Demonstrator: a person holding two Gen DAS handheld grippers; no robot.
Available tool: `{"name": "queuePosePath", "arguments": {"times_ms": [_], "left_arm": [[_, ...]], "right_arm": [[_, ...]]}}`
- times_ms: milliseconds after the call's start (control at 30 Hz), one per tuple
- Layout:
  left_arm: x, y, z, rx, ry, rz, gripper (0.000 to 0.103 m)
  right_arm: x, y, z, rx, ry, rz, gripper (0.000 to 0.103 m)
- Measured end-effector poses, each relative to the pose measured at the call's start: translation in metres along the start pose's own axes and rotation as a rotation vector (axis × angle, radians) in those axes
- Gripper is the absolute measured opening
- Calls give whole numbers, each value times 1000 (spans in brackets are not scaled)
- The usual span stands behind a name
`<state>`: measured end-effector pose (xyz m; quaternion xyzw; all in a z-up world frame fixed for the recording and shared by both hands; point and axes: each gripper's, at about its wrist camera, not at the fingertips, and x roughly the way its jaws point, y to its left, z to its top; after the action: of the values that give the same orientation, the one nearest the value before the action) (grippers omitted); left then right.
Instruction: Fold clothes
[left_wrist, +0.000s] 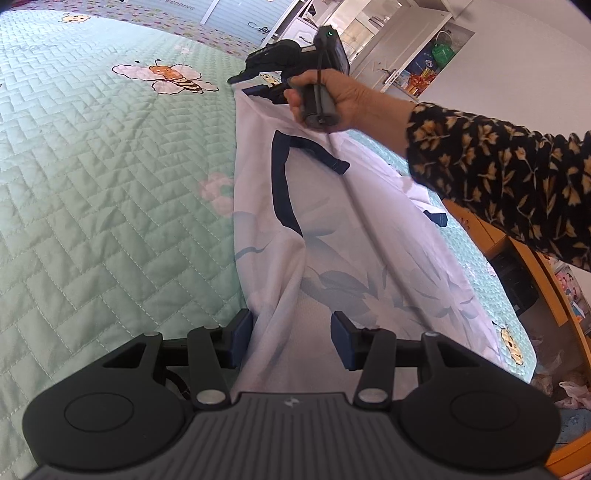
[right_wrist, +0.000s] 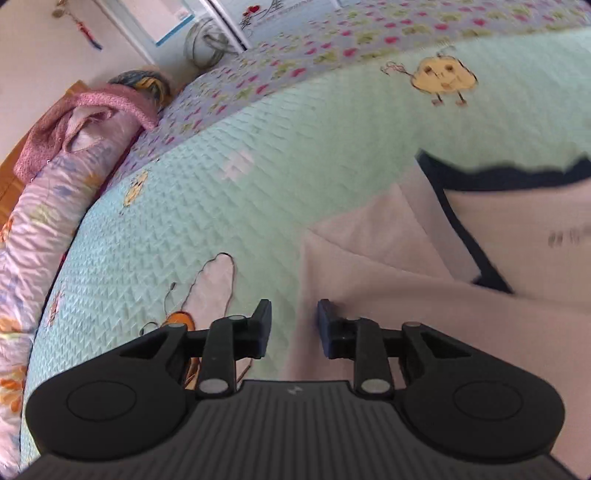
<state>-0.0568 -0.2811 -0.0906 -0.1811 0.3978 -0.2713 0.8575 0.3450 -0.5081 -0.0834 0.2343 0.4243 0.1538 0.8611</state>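
I am mid-fold on the white top (left_wrist: 369, 258) spread on the bed (left_wrist: 92, 184): my left fingers (left_wrist: 291, 339) stand apart around its hem, my right fingers (right_wrist: 293, 326) stand apart at its shoulder edge, so next I judge I must regrip.

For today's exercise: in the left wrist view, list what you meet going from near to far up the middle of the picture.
Left gripper with garment cloth between its fingers → dark blue neckline trim of the pale floral garment → right gripper at the garment's far edge → white cabinets behind.
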Motion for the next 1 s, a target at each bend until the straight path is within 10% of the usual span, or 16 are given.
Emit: {"name": "queuePosePath", "arguments": {"times_ms": [267, 567, 733, 1000], "left_arm": [[2, -7, 1, -6, 4, 45, 50], [-3, -19, 4, -98, 3, 125, 50], [-37, -29, -3, -174, -92, 147, 50], [-92, -42, -28, -284, -161, 235, 54]], "right_arm": [[-137, -45, -56, 230, -171, 114, 46], [-319, -127, -251, 452, -72, 190, 64], [-359, -134, -330, 475, -43, 151, 65], [-389, -134, -359, 502, -47, 160, 67]]}}
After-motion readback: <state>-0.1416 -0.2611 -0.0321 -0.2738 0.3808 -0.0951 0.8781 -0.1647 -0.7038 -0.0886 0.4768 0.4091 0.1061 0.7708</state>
